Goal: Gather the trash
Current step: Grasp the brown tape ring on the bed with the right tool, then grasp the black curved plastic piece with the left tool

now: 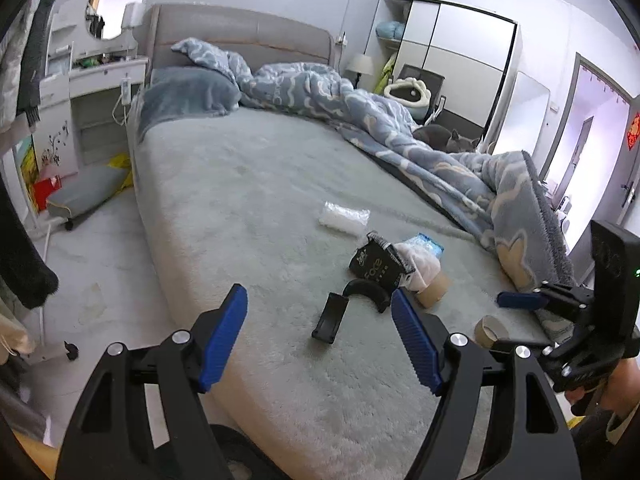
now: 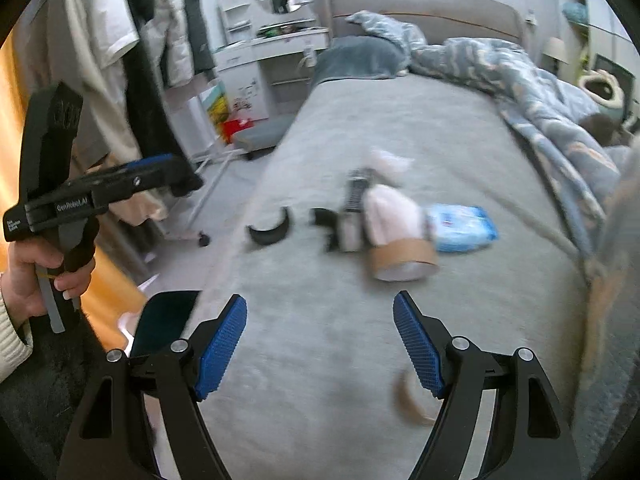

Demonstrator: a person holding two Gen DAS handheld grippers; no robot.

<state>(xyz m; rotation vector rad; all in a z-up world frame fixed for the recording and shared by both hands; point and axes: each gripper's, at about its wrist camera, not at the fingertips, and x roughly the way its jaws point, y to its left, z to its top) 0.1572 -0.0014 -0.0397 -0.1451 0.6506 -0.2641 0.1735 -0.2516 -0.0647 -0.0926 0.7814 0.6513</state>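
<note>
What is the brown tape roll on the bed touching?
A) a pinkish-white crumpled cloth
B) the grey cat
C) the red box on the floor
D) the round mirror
A: in the right wrist view the brown tape roll lies on the bed right against the pinkish-white cloth.

A grey cat [image 1: 448, 139] is lying beside the rumpled blue patterned duvet [image 1: 360, 108] on the bed [image 1: 224, 184], while a round mirror [image 1: 115, 4] is hanging over the white dressing table [image 1: 100, 76] and clothes [image 2: 132, 52] are hanging nearby.
</note>
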